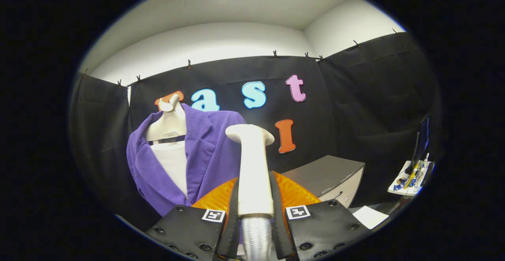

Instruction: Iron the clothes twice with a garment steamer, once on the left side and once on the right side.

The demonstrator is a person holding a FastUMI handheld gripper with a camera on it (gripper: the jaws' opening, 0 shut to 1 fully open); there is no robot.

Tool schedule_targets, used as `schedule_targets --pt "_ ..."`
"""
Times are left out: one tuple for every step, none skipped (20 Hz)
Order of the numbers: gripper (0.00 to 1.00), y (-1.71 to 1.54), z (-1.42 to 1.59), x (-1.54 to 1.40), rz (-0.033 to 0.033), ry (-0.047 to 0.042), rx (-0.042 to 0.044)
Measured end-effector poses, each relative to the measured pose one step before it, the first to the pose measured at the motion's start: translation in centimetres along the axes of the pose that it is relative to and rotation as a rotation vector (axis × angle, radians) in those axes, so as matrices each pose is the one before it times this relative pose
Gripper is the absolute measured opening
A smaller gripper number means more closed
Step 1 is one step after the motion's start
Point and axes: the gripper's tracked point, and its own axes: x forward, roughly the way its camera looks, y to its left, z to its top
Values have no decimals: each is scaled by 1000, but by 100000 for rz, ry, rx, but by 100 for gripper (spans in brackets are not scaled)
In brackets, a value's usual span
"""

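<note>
A purple jacket (205, 156) hangs open over a white shirt (173, 164) on a pale mannequin torso (169, 125), ahead and to the left of my fingers. My gripper (255, 209) is shut on the white garment steamer (252, 166), both fingers pressing its upright handle. The steamer's flat head points up, just right of the jacket's front and apart from the cloth. A ribbed silver hose (256, 235) runs down from the handle between the fingers.
A grey cabinet (331, 176) with a drawer stands beyond the fingers to the right. A white sheet of paper (370, 216) lies lower right. Farther right a white shelf (410, 182) holds small items below a dark screen (423, 138). Black cloth walls surround the booth.
</note>
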Motion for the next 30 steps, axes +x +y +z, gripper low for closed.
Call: schedule_targets --pt "42 957 -342 -598 26 -276 -1003" --pt "42 812 -397 -143 96 363 -1150" --pt "42 816 -468 -101 399 574 -797" --pt "42 804 -501 -58 541 859 -251" --pt "42 657 -626 20 504 1074 -4" --pt "42 555 -702 197 262 1505 -106" --pt "42 465 -745 193 -13 1600 -183" --pt "42 82 -414 35 -885 433 -512" --pt "42 89 -279 63 -850 41 -741" --pt "42 70 -71 -31 -799 -105 -621" --pt "43 111 -64 -125 -605 -374 -853" --pt "43 114 -72 -125 -431 -287 -1418" --pt "42 296 -229 -296 -205 -314 -1530" --pt "42 189 -377 -288 -42 167 -1422" --pt "43 217 -529 -80 54 561 -867" --pt "43 78 -530 -185 118 1036 -50" --pt "42 152 -1007 -61 336 2066 581" --pt "42 213 -972 10 360 2314 699" --pt "42 84 -903 -36 -44 1393 102" --pt "43 -64 -749 -139 -173 1408 -504" --pt "43 -132 -799 -39 -234 1754 -580" --pt "43 -78 -859 -133 -137 1449 -332" --pt "43 66 -793 -74 -54 1466 -242" --pt "43 -75 -635 -73 10 1319 152" --pt "43 -58 -703 -96 -32 1351 372" --pt "43 -135 -698 -44 -151 1474 116" --pt "43 -149 -647 48 -141 1205 57" --pt "43 -59 -780 55 -201 1085 -2" --pt "43 81 -709 138 -225 1326 166" --pt "43 31 -762 163 -248 1199 186"
